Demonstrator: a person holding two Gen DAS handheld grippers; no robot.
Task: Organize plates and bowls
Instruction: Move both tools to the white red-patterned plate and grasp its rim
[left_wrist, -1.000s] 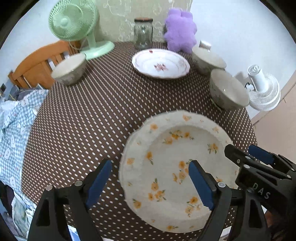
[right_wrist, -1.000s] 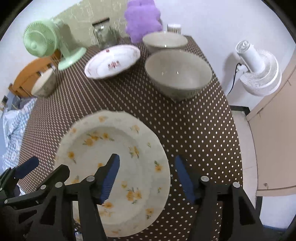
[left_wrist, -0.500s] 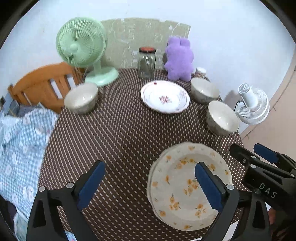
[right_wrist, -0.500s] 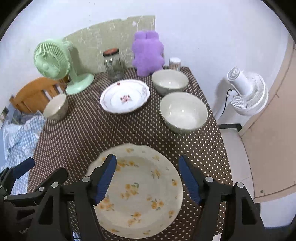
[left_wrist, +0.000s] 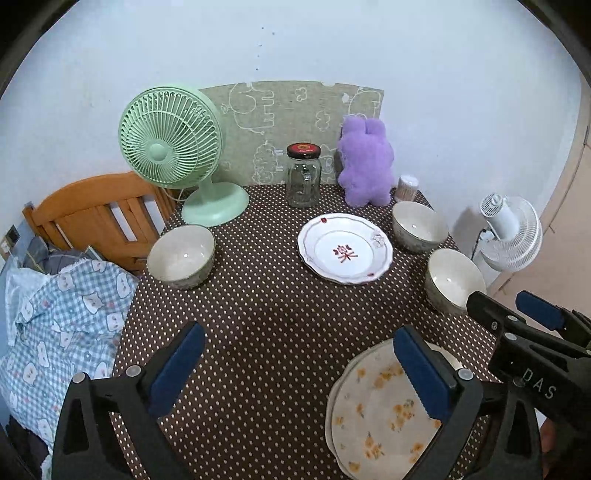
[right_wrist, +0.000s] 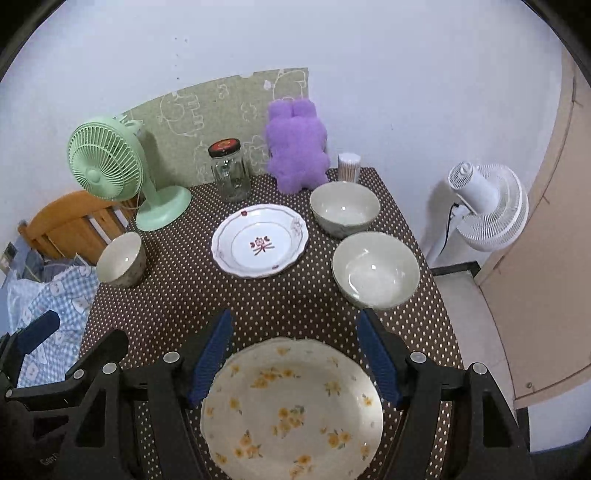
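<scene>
A yellow-flowered plate lies at the table's near edge, seemingly on another plate; it also shows in the left wrist view. A white plate with a red motif sits mid-table. Two pale bowls stand at the right, one bowl at the left. My left gripper is open and empty, above the table left of the flowered plate. My right gripper is open and empty, above the flowered plate's far rim.
On the brown dotted table the back holds a green fan, a glass jar, a purple plush and a toothpick holder. A white floor fan stands right; a wooden chair and checked cloth left.
Both grippers have drawn back and risen away from the flowered plate, which stays on the table. The view now takes in the whole table and wall.
</scene>
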